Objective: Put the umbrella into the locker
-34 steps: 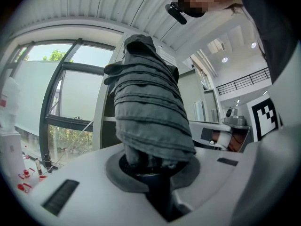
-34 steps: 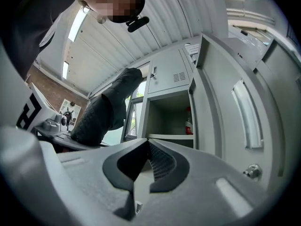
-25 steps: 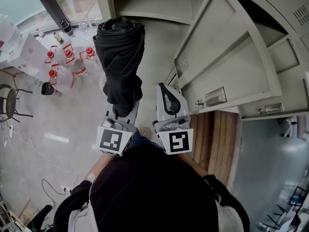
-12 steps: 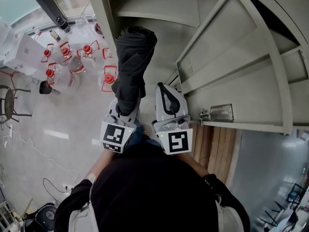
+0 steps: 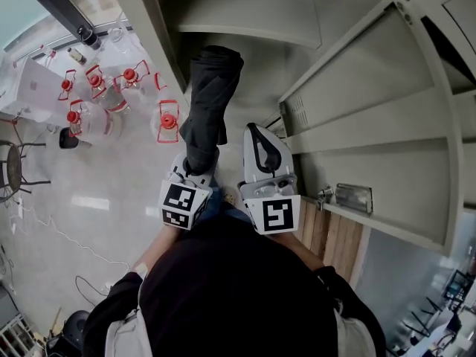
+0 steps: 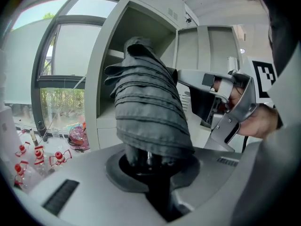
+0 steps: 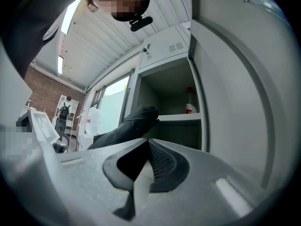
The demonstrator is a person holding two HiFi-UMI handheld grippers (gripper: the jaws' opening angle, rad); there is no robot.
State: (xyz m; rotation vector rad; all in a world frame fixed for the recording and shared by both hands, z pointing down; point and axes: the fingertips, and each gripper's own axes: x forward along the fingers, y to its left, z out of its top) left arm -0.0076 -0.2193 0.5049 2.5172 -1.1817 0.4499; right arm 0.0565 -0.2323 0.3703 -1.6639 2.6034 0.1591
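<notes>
At centre left of the head view, my left gripper (image 5: 195,175) was clenched on the handle end of the folded umbrella (image 5: 210,95), which pointed up-frame at the open locker (image 5: 245,13). I judged that its loose cloth could catch the shelf edge, or that it could twist in so low a grip. Just to the right, my right gripper (image 5: 262,149) was closed on nothing.

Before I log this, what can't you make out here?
Folded dark grey fabric umbrella: handle mostly hidden under its canopy, left gripper view.
Grey metal locker: top cut off by frame edge, head view.
Red-capped bottle on its shelf: too small to identify, right gripper view.
</notes>
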